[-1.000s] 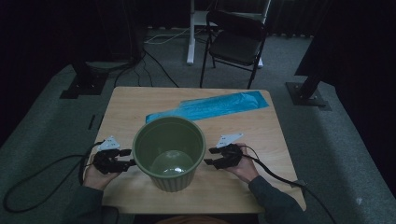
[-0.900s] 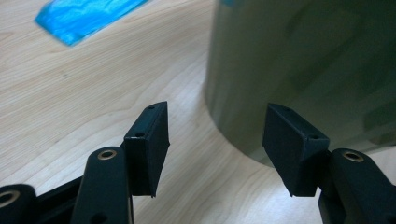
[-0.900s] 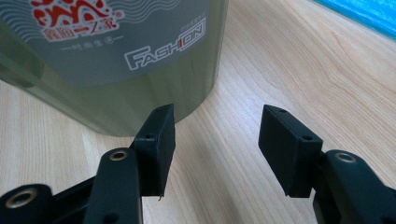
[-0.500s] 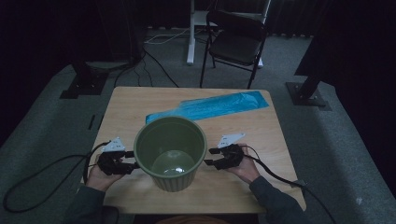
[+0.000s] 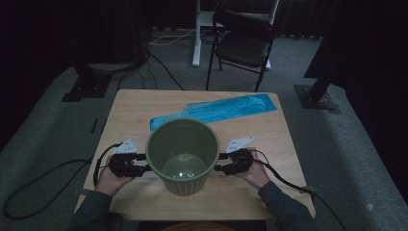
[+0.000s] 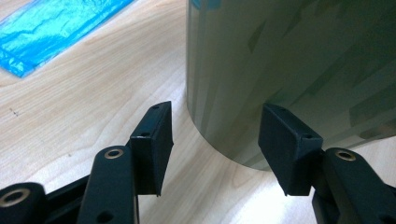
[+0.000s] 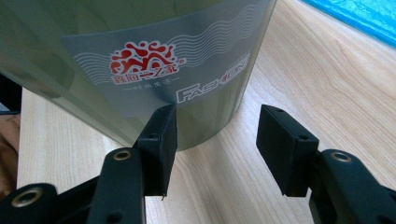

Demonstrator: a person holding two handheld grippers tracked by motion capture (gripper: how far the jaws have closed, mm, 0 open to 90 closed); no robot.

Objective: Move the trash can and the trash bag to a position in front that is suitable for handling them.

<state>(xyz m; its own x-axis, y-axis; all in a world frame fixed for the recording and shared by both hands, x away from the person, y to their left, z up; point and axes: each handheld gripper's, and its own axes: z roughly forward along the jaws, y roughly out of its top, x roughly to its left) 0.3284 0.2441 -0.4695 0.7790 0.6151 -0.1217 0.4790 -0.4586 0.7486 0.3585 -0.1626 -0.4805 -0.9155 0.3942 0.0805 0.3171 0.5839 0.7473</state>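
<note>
dark floor and a folding chair (image 5: 243, 45) sit beyond your wooden table (image 5: 130, 108), which is lit only dimly. the bin (image 5: 183, 156), a green ribbed one, stands upright near your edge of the table, squarely between your two tools. your left gripper (image 5: 142, 162) has its jaws spread with nothing in them; the bin's wall curves just ahead of the fingers (image 6: 152, 140), the far one nearly against it. your right gripper (image 5: 220, 162) is likewise spread and empty, its near finger (image 7: 161, 140) right by the label (image 7: 154, 70), the other out over bare wood. you seem to be flanking the bin from both sides so you can steady or shift it with even pressure, since it looks too wide for either jaw to span. past the fingertips, beyond the bin, lies the blue bag (image 5: 216, 109), flat and well clear, probably waiting to line it.
</note>
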